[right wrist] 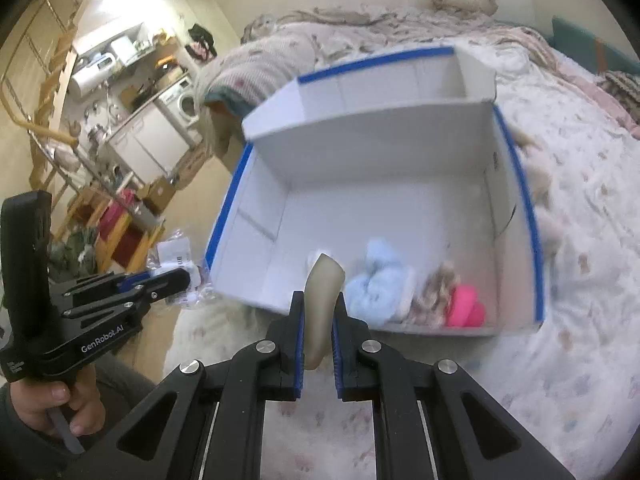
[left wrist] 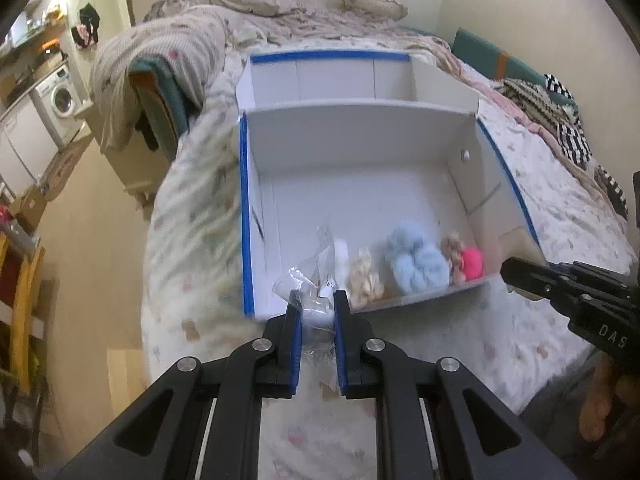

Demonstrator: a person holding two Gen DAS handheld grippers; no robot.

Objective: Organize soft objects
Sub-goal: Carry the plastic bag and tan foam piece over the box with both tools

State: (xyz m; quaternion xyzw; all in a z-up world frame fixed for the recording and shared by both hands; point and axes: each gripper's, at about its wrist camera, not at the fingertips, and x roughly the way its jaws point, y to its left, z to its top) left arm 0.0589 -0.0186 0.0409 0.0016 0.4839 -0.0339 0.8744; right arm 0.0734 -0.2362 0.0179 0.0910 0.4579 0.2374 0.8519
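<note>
A white box with blue edges lies open on the bed. Along its near wall lie a light blue fluffy scrunchie, a cream scrunchie, a beige curly one and a pink one. My left gripper is shut on a clear plastic bag with a soft item, held over the box's near left corner. My right gripper is shut on a beige soft piece at the box's near edge.
The bed has a patterned quilt and a rumpled blanket at the far end. Striped clothes lie at the right. A washing machine and shelves stand in the room at the left, beyond the bed edge.
</note>
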